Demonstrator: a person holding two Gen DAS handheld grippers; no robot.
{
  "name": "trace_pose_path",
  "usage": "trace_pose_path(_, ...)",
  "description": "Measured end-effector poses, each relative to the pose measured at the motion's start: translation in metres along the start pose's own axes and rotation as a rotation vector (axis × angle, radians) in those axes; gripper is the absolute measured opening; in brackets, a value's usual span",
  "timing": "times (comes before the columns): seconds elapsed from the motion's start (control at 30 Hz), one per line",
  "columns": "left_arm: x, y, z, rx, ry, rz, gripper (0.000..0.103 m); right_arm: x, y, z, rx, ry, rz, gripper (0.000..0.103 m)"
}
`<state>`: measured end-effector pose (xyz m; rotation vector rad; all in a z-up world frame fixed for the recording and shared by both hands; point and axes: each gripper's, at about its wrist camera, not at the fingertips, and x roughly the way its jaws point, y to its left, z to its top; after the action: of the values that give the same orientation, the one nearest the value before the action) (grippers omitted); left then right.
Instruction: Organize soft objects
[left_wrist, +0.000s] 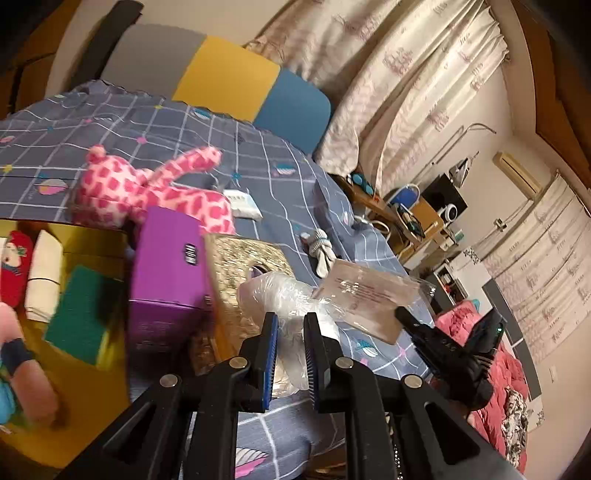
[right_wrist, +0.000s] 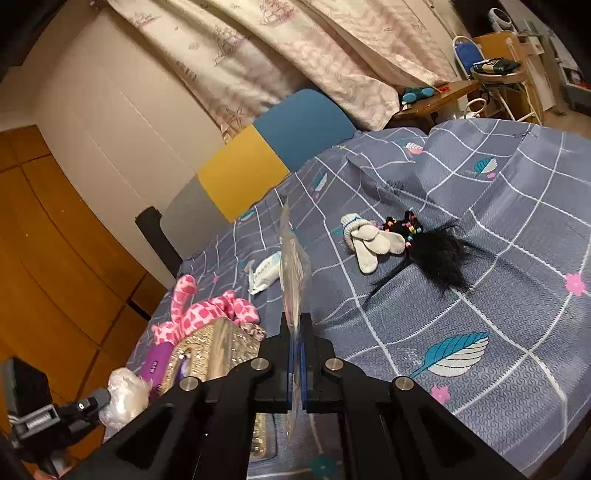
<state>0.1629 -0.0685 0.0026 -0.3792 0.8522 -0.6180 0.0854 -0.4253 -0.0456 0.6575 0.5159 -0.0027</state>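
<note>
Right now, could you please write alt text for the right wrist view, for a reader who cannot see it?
The right tongs are shut on a clear plastic bag held edge-on above a grey grid-patterned bedspread. Beyond lie white socks beside a black wig, with a pink spotted plush toy at left.

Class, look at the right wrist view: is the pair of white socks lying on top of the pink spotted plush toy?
No: the white socks lie on the bedspread beside a black wig, well apart from the pink plush toy.

- bedsheet (right_wrist: 480, 258): matt printed cloth
- clear bag (right_wrist: 293, 266): thin glossy plastic film
- crumpled bag (left_wrist: 295, 295): shiny wrinkled plastic
- giraffe toy (left_wrist: 147, 192): soft plush
- purple box (left_wrist: 166, 266): smooth card
- wardrobe (right_wrist: 55, 240): wood, satin
- socks (right_wrist: 365, 240): knit cloth
</note>
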Motion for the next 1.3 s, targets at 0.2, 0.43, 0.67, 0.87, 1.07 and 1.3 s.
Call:
trace_pose_path(0.2, -0.028, 0.034, -0.007, -0.032, -0.049, 0.056, 0.013, -0.020, 0.011, 0.004, 0.029, -0.041, 0.018, 0.003)
trace_pose_path(0.43, -0.065, 0.097, -0.018, -0.142, -0.100, 0.157, 0.013, -0.045, 0.031, 0.011, 0.074, -0.092, 0.104, 0.003)
trace_pose_path(0.67, -0.069, 0.141, -0.030, -0.207, -0.063, 0.201, 0.013, -0.048, 0.081, 0.006, 0.065, -0.070, 0.255, 0.003)
trace_pose_path(0.87, -0.056, 0.146, -0.046, -0.196, 0.033, 0.175, 0.031, -0.033, 0.128, -0.016, 0.062, 0.024, 0.377, 0.003)
trace_pose_path(1.07, -0.063, 0.142, -0.062, -0.142, 0.042, 0.208, 0.042, -0.005, 0.181, -0.052, 0.026, 0.146, 0.475, 0.003)
trace_pose_path(1.3, -0.104, 0.156, -0.076, -0.163, -0.079, 0.249, 0.042, 0.037, 0.224, -0.099, -0.025, 0.300, 0.520, 0.003)
